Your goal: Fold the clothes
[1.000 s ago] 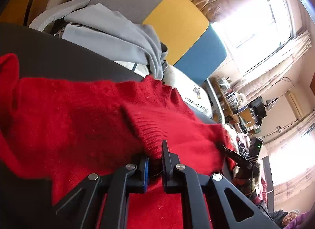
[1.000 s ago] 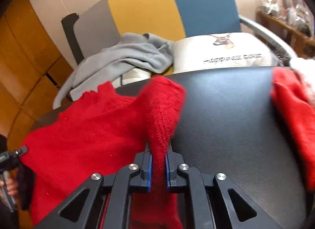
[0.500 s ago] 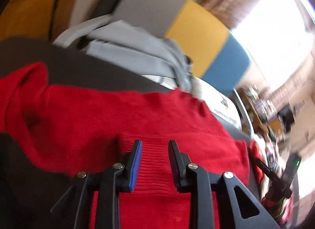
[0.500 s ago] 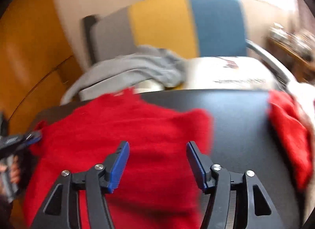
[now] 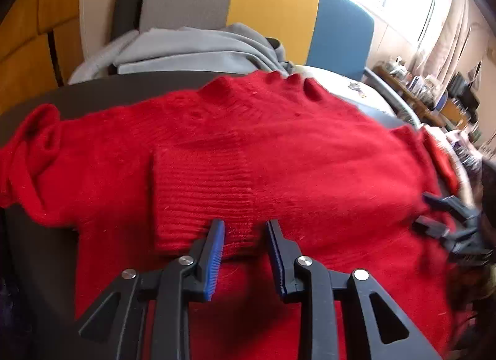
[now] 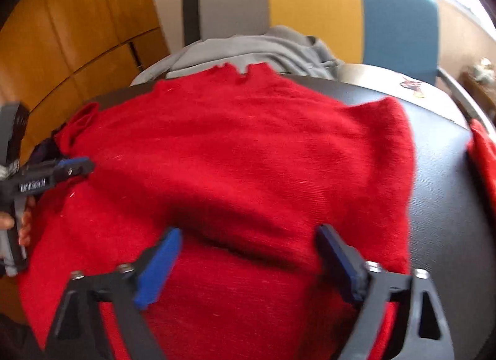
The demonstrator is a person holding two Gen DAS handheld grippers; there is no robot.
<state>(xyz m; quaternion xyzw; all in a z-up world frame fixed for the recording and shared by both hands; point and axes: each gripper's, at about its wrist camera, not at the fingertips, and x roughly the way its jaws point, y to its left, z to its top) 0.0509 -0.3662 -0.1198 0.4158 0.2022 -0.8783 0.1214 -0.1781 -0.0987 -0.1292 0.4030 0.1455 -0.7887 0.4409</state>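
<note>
The fuzzy red knitted sweater [image 5: 279,155] lies spread flat on the dark, round-edged table [image 6: 443,180], its long axis running left to right across both views, and its notched far edge reaching the table's far rim. Both sleeves appear folded in over the body: the ribbed red cuff [image 5: 201,192] lies on the middle of the sweater.

The left hand-held gripper [image 5: 245,236] hovers over the near end of that cuff. Its jaws are opening, a modest gap apart; the cuff's near edge shows in the gap, but the blue pads do not press on it. The right hand-held gripper [image 6: 248,248] is over the sweater's near right part. Its jaws are opening and already stand very wide, with only flat knit showing between them and nothing gripped.

The sweater lies ahead of and below both hand-held grippers, each tilted down toward it. I judge the next fold would run across the long axis, so each hand would take its own side: the left is nearer the sweater's left end, the right nearer the folded right edge [image 6: 400,174].

Readable writing: white lettering on the side of the left hand-held gripper, seen in the right wrist view, too blurred to spell out. A printed pale cushion [image 6: 403,81] sits on the grey, yellow and blue chair [image 6: 313,10] beside a crumpled grey garment [image 5: 192,50]; its print is unreadable.
</note>
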